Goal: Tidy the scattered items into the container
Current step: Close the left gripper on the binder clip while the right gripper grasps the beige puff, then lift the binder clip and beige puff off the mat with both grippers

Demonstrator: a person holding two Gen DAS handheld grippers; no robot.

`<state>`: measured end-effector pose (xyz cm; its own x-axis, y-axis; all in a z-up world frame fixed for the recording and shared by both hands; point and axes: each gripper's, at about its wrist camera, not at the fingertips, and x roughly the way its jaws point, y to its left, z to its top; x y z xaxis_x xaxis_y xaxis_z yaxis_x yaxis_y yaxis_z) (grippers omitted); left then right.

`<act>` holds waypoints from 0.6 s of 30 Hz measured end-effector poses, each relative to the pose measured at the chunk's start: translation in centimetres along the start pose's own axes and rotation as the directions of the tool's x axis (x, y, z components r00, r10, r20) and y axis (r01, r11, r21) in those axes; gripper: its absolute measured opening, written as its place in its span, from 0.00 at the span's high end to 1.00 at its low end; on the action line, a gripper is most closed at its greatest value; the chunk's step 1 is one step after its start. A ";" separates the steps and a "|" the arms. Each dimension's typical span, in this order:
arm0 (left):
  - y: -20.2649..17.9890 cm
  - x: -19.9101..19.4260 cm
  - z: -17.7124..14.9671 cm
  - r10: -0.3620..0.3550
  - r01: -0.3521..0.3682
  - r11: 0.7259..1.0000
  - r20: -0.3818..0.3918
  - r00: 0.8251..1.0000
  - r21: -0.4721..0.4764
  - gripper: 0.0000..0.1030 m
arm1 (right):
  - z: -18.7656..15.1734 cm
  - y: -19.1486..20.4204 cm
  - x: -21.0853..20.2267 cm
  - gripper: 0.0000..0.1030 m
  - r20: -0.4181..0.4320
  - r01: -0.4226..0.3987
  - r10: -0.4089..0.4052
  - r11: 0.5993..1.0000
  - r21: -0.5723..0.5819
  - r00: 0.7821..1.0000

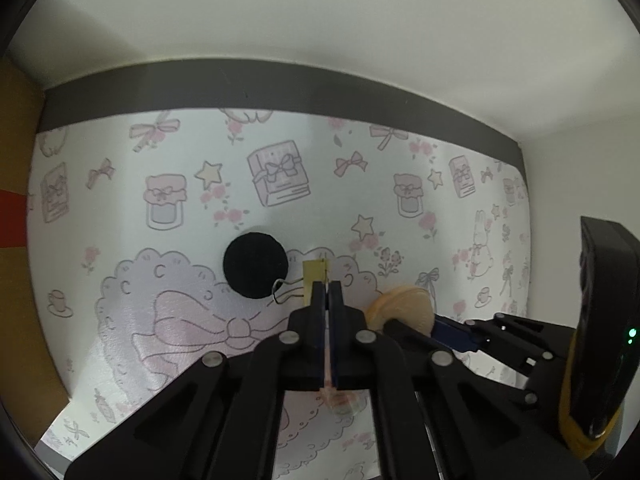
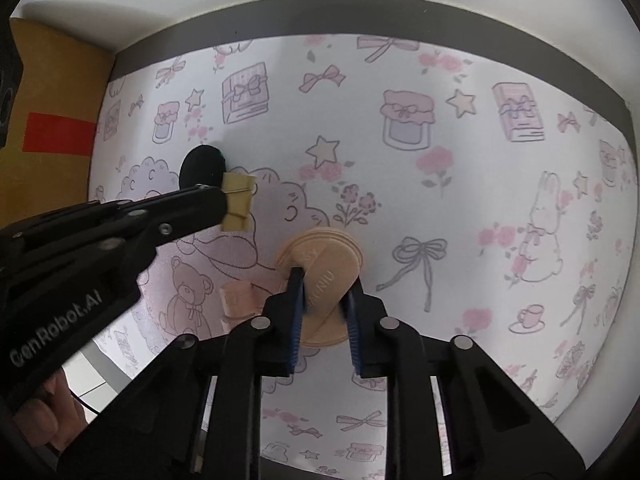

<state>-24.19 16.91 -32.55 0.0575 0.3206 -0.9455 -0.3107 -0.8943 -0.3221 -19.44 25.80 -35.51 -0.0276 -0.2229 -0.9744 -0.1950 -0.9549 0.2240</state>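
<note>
On the patterned mat (image 2: 460, 208), left hand-held gripper (image 1: 327, 286) clamps a yellow tag (image 2: 239, 204); right hand-held gripper (image 2: 324, 292) a tan disc (image 2: 324, 256).

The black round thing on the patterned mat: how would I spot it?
Start at the white mat printed with pink bows, jars and books. Find its large scalloped cloud drawing with a big bow; the black disc lies on the cloud's upper edge. It is the only dark, flat, matte circle, unlike the tan round case nearby.
</note>
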 end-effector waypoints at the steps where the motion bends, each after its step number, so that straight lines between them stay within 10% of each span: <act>1: 0.0 -0.3 -0.1 0.001 -0.001 1.000 0.006 1.000 0.003 0.99 | -0.2 0.1 -0.4 0.82 0.006 0.002 -0.002 1.000 0.001 1.000; 18: -0.8 -8.7 -3.6 -0.006 -0.002 0.998 0.149 0.989 0.055 0.99 | -3.2 -0.2 -9.4 0.82 0.179 0.038 -0.035 0.999 -0.013 0.983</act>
<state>-21.00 13.72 -24.24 -0.0827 0.3691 -0.9257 -0.3629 -0.8762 -0.3170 -15.98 27.46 -26.32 -0.1960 -0.1501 -0.9690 -0.1835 -0.9651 0.1866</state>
